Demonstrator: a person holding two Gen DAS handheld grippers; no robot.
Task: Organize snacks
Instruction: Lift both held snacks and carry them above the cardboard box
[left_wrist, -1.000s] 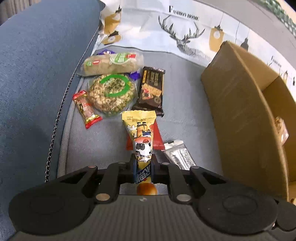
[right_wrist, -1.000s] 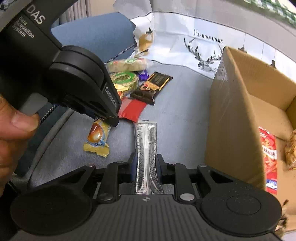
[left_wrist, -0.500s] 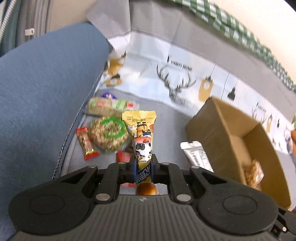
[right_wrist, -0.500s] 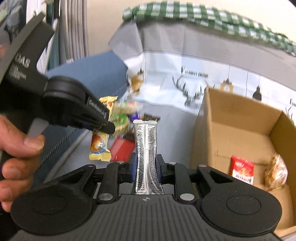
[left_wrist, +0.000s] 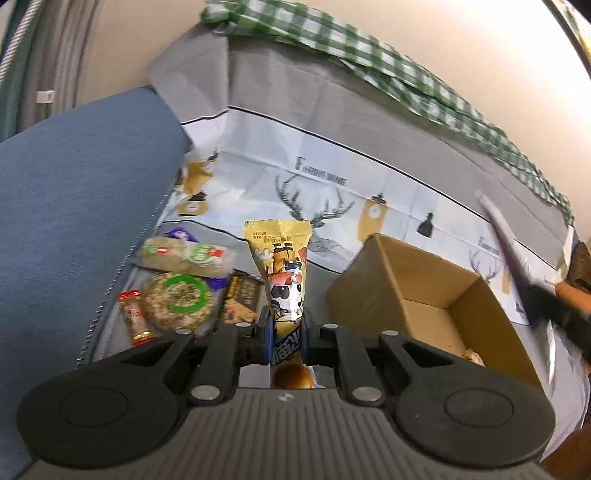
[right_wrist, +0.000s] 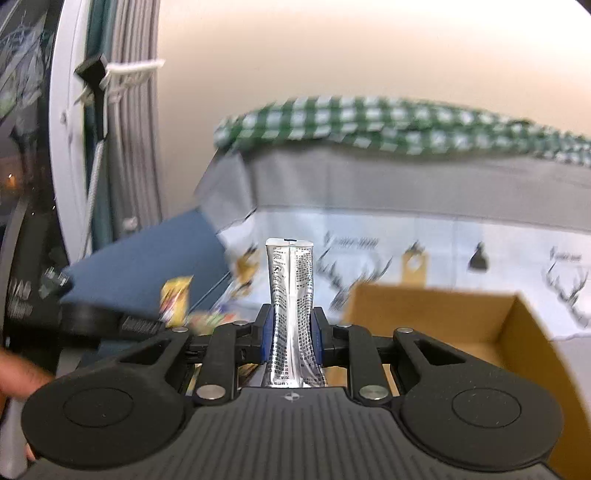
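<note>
1. Left gripper (left_wrist: 286, 325): jaws clamped on a yellow cartoon snack pack (left_wrist: 282, 273), which is held upright with its top pointing to 12 o'clock.
2. Right gripper (right_wrist: 291, 332): jaws clamped on a silver foil pack (right_wrist: 291, 295), also held upright.
3. An open cardboard box (left_wrist: 402, 280) is seen at 3 o'clock of the yellow pack in the left view; a wrapped snack (left_wrist: 471, 356) is partly visible on its floor.
4. In the right view, the box (right_wrist: 517, 332) is seen at 3 o'clock of the foil pack, behind the gripper.
5. Loose snacks are left on the grey sofa seat (left_wrist: 122, 332) at 9 to 10 o'clock of the left gripper: a round seeded cake (left_wrist: 179, 301), a long bread pack (left_wrist: 184, 256), a small red bar (left_wrist: 135, 317) and a dark bar (left_wrist: 242, 299).
6. The right view is motion-blurred; finer detail cannot be told.
</note>
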